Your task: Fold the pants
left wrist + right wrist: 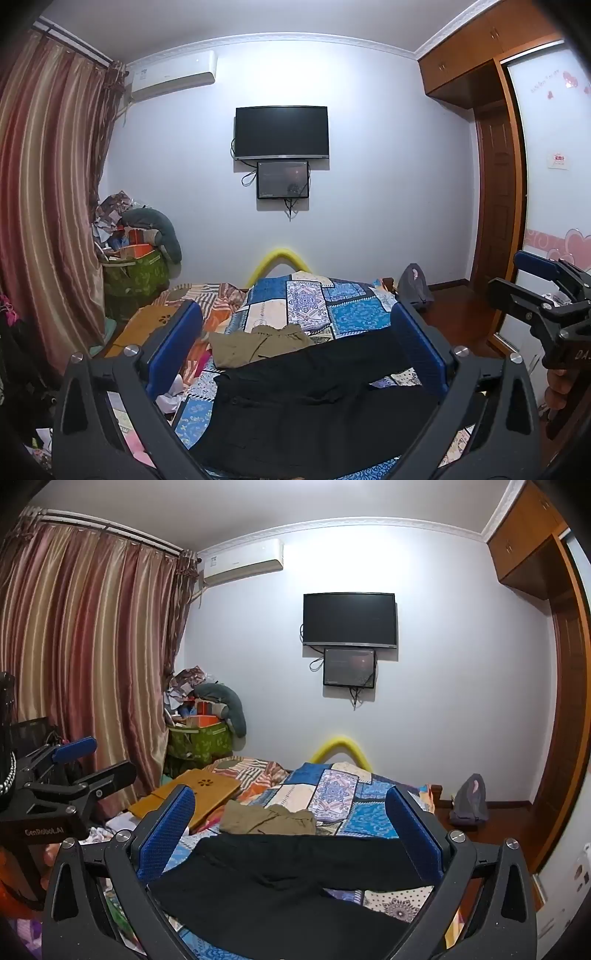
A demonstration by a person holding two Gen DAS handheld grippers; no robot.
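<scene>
1. On a bed covered by a blue patchwork quilt (pixel 347 314), a pair of black fabric pants (pixel 303 402) is lying flat, its long axis running from about 8 o'clock to 2 o'clock in the left wrist view.
2. The left gripper (pixel 295 354) is hovering just above them, jaws spread wide, grasping nothing.
3. The right gripper (pixel 291 834) is likewise gaping and empty, pants directly below at 6 o'clock.
4. Both look equally near; folded olive-khaki cloth (pixel 269 819) is lying beyond at 12 o'clock.

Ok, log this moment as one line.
black pants flat on bed | left gripper open | right gripper open | nothing grasped
</scene>
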